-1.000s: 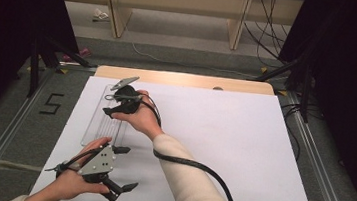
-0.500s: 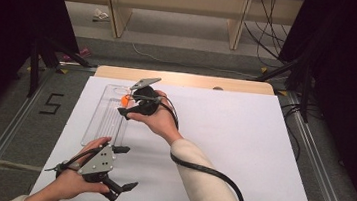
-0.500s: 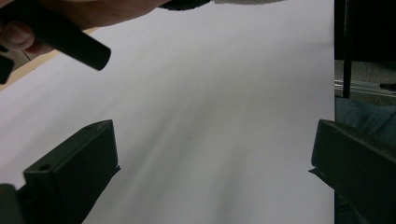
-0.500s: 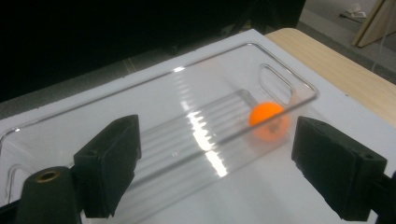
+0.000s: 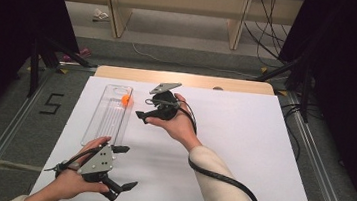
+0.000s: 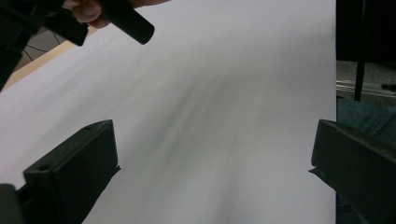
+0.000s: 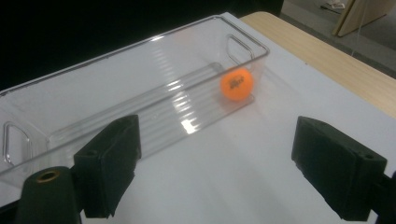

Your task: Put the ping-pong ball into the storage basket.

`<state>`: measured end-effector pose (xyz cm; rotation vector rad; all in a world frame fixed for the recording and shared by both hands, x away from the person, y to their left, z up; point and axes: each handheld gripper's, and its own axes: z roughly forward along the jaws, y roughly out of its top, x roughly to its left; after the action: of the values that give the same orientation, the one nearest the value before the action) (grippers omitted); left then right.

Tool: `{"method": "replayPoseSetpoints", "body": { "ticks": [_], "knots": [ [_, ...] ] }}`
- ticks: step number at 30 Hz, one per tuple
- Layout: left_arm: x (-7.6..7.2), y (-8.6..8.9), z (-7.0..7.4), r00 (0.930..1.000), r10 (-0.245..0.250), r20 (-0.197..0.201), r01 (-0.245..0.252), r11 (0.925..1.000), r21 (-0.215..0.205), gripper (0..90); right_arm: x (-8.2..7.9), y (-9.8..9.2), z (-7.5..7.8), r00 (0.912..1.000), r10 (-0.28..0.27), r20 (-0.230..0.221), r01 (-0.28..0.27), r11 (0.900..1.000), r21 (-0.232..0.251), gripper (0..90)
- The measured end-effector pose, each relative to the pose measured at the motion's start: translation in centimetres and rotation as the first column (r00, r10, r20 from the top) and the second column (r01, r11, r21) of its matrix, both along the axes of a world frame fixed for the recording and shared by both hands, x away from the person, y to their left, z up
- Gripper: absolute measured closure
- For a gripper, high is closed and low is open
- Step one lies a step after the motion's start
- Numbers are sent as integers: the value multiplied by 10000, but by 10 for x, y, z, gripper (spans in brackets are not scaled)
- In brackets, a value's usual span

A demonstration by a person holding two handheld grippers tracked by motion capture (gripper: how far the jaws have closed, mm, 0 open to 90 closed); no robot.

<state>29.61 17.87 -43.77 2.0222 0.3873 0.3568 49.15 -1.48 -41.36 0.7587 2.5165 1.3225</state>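
- Orange ping-pong ball (image 7: 236, 84) lay inside the clear plastic bin (image 7: 140, 70), at its far end near a handle cut-out, resting on the ribbed floor; dark lettering showed on it, too small to read.
- In the high view the ball (image 5: 126, 100) sat at the far end of the long bin (image 5: 108, 118), which lay lengthwise on the white sheet (image 5: 241, 152) covering the tabletop.
- Right gripper (image 5: 140, 115) hung just beside the bin's far end, clear of its wall. Its jaws had just been opening and stood wide apart with nothing between them; the ball was free of them.
- Left gripper (image 5: 124, 168) rested low at the near edge of the sheet, well apart from the bin. Jaws apart, nothing between them, bare sheet ahead.
- Judgement: the ball's drop into the bin looked complete, and the step in hand was the right hand's retreat after release.
- Next move likely calls for carrying the right gripper clear without clipping the bin's rim, since a nudge could set the ball rolling along the ribs.
- No other loose item showed on the sheet to fetch.
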Motion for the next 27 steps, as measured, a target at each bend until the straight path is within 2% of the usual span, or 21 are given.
{"method": "replayPoseSetpoints", "body": {
  "ticks": [10, 27],
  "knots": [
    [0, 0, 0, 10000, 41, -5, -41, 10000, -6, 0, -9, -34, 1, 9991, -419, -64, 419, 9991, 9, 168],
    [1, 1, 0, 10000, 92, -13, -92, 10000, -2, 0, -20, -70, -6, 9958, -894, -187, 893, 9960, -53, 168]
  ]
}}
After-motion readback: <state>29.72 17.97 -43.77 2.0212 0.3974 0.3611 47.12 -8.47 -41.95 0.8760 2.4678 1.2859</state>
